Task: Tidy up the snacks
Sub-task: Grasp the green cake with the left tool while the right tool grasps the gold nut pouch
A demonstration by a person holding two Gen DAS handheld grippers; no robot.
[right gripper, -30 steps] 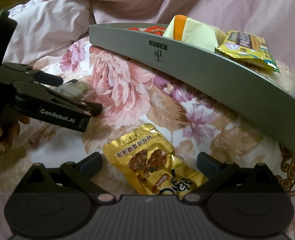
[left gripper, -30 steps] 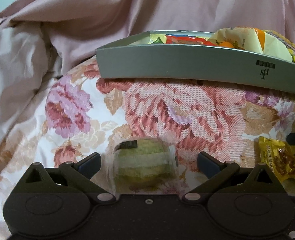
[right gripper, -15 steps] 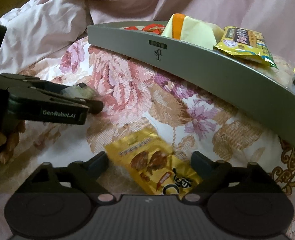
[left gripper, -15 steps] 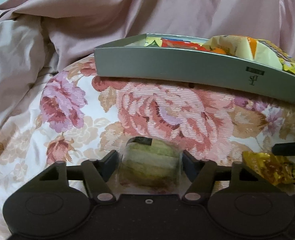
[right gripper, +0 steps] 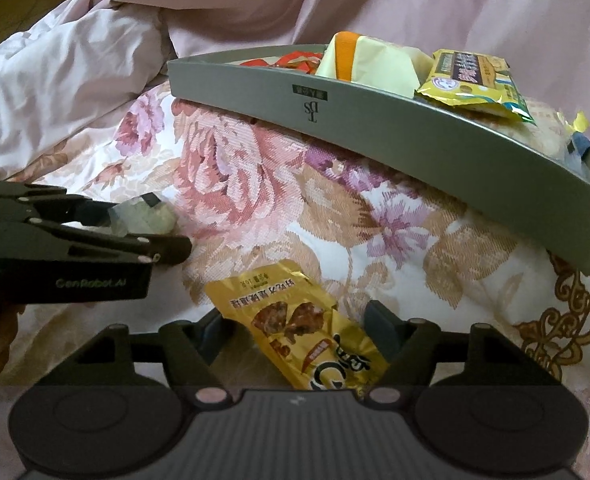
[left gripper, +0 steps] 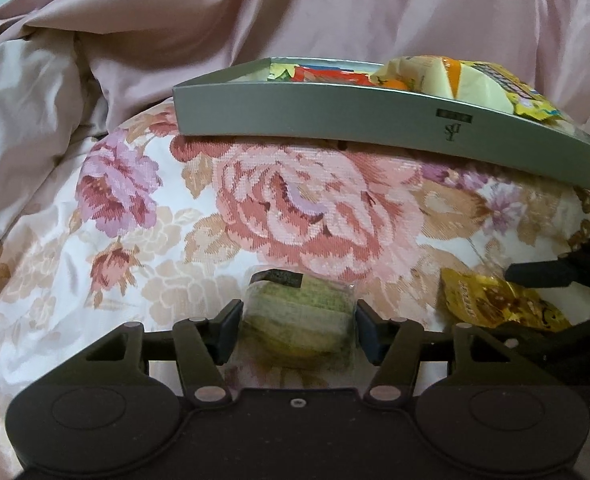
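My left gripper (left gripper: 297, 330) is shut on a clear-wrapped green layered cake (left gripper: 295, 318) low over the floral bedspread; it also shows in the right wrist view (right gripper: 145, 216). My right gripper (right gripper: 295, 334) is shut on a yellow snack packet (right gripper: 295, 320), which also shows at the right of the left wrist view (left gripper: 495, 300). A grey tray (left gripper: 335, 118) behind holds several snack packs, among them a pale yellow bag (right gripper: 371, 62) and a yellow-green packet (right gripper: 475, 78).
The floral bedspread (left gripper: 315, 208) lies between the grippers and the grey tray (right gripper: 375, 136). Rumpled pink bedding (left gripper: 95, 60) rises to the left and behind. The left gripper's body (right gripper: 67, 252) is at the left of the right wrist view.
Both grippers have closed: the left on the green cake, the right on the yellow packet. Both have drawn back a little from the tray.
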